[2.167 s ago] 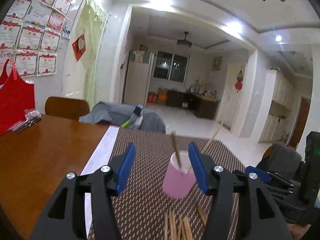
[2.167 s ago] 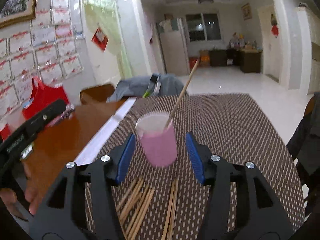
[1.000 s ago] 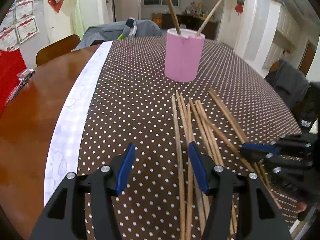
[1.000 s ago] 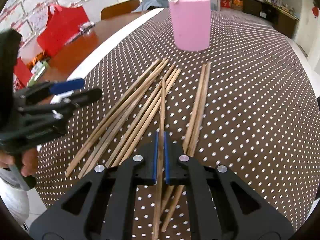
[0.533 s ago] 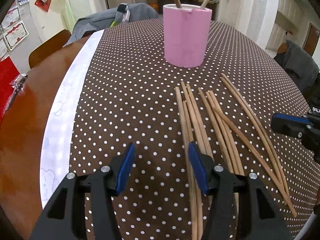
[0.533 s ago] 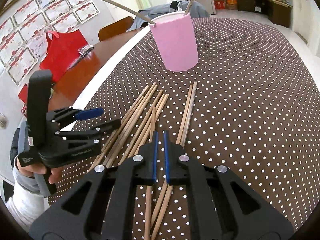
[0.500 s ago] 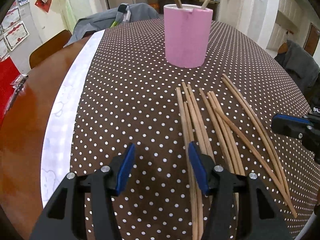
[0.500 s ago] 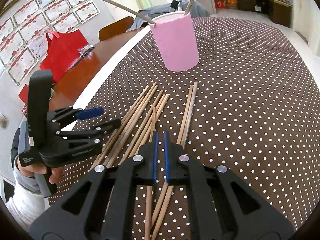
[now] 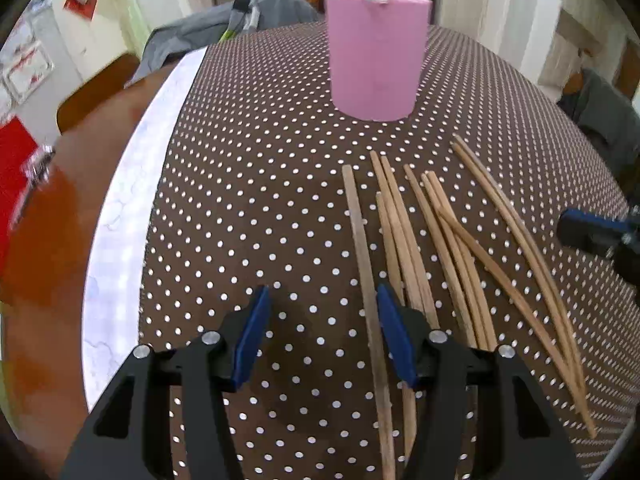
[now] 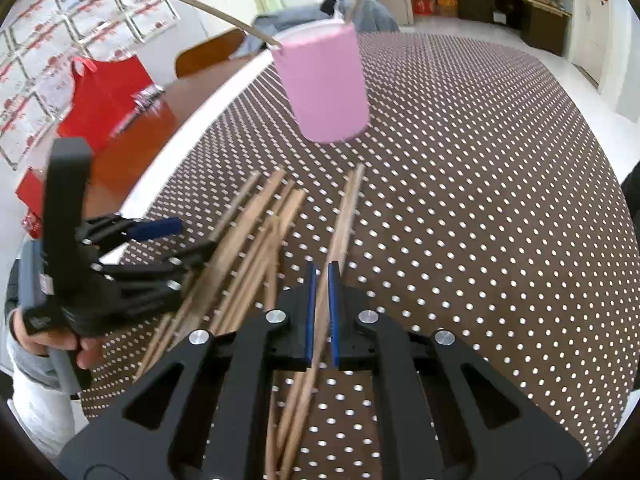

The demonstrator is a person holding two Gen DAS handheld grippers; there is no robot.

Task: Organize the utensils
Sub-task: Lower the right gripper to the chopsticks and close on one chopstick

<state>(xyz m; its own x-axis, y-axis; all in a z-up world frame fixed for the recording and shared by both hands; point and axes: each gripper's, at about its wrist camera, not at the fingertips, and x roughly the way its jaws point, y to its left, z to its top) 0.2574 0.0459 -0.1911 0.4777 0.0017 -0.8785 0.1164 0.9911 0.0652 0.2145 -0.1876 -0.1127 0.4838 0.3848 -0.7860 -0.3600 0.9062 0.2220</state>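
A home dining room: polka-dot tablecloth (image 9: 248, 184); certificates (image 10: 92, 12) on the wall; wooden chair (image 10: 208, 54).

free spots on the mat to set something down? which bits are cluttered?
Free: dotted mat right of the pink cup and loose chopsticks; also the strip between the leftmost chopstick and the mat's white border. Crowded: the chopstick pile in front of the cup, with both grippers there.
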